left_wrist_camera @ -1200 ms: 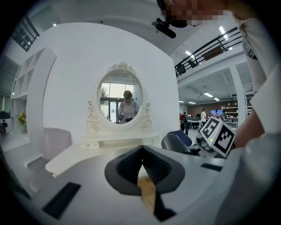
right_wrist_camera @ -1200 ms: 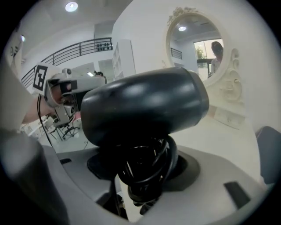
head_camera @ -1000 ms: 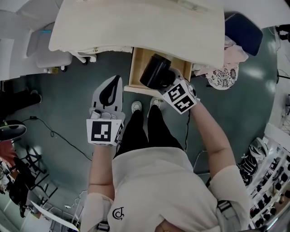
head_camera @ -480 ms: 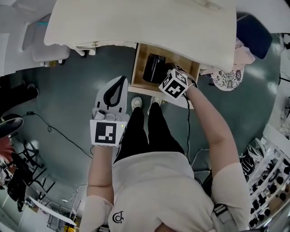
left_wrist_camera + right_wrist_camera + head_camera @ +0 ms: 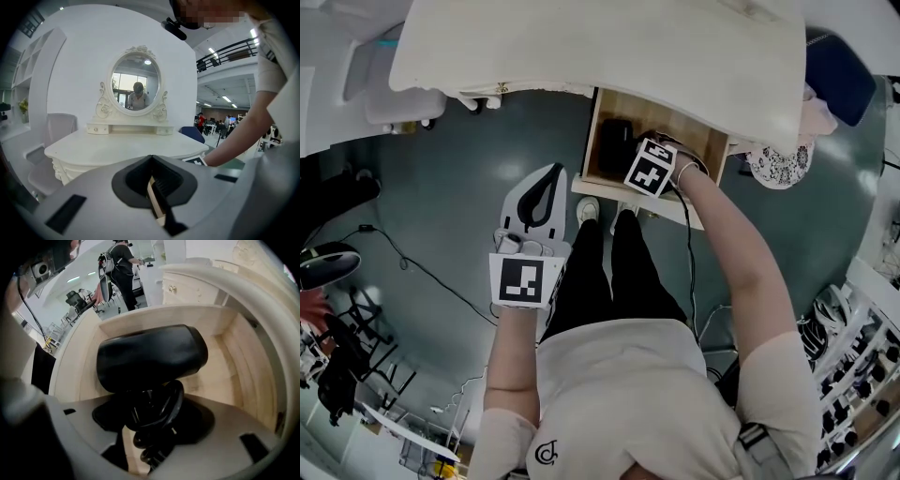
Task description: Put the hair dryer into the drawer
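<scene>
Over the open drawer: placing step, nearly done.
Hair dryer sits inside the drawer; my right gripper grips its handle, jaws just easing apart. Left gripper, outside the drawer, is closed and empty. Next I should release fully and lift clear.

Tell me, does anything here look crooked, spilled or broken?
Nothing stands out. The black hair dryer is inside the open wooden drawer, its cord coiled by the handle; nothing looks spilled or damaged.

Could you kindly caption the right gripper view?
Right gripper, jaws just eased wider, grips the hair dryer inside the wooden drawer.
</scene>
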`<state>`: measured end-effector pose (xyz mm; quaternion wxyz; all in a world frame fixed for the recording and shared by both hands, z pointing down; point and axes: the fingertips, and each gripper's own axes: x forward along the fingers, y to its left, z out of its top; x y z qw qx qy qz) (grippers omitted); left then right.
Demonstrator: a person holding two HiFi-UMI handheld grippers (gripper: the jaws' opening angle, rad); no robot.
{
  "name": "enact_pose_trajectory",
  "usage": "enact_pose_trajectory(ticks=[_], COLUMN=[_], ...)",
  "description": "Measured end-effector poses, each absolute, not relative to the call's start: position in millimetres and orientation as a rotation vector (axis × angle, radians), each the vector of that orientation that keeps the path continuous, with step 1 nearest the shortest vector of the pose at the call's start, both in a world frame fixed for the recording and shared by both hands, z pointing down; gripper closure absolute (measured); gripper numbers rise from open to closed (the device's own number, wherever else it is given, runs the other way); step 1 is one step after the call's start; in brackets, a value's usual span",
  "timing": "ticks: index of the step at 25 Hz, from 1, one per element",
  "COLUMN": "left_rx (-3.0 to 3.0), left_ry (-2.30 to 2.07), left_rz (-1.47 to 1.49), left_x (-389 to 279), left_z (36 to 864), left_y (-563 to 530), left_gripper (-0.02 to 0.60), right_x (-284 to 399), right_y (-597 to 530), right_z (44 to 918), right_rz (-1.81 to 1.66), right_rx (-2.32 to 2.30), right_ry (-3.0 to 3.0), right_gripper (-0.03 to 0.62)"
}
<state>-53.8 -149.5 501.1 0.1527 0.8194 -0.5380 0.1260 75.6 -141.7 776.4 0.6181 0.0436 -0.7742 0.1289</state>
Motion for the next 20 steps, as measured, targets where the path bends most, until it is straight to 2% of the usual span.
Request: enact_pose_trajectory(ticks=[16, 19, 20], left_rx=[2.320, 2.320, 2.326], left_ry=[-1.497, -1.488, -1.484], left_rz=[0.395, 0.406, 0.406], left_x=[-69, -70, -69], left_z=[521, 518, 516], left_y=[-147, -148, -149], left_gripper=[0.568, 0.568, 0.569], right_x=[74, 75, 75], right_y=[-145, -150, -153], right_z=[759, 740, 731], right_rz=[0.347, 0.270, 0.250], right_rx=[0.105, 0.131, 0.145], right_ry=[-1.817, -1.847, -1.868], right_gripper=[0.279, 0.284, 0.303])
